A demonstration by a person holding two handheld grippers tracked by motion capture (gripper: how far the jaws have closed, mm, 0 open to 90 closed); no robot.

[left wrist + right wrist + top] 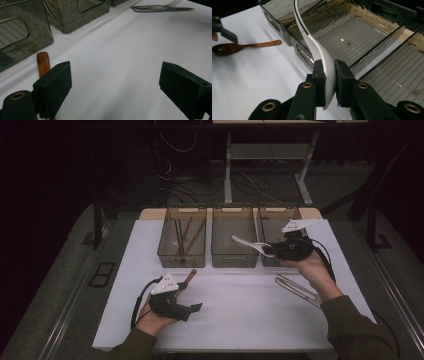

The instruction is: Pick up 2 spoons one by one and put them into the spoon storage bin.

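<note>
Spoon (322, 53), white, clamped in right hand-held gripper (329, 75) above middle bin (234, 242); bowl end cut off. Wooden spoon (43, 63) on bench (240, 305), partly hidden behind left hand-held gripper (115, 82), whose jaws gape empty.

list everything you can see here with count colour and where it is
bins: three, smoky clear, row at the far side of the table
chopsticks: several, dark and brown, inside the left bin
white spoon: one, white, clamped in the right gripper above the middle bin
wooden spoon: one, brown, on the table beside the left gripper
metal cutlery: a fork and others, silver, on the table near the right forearm
table: one, white top
left gripper: black, jaws open, nothing between them
right gripper: black, shut on the white spoon
</note>
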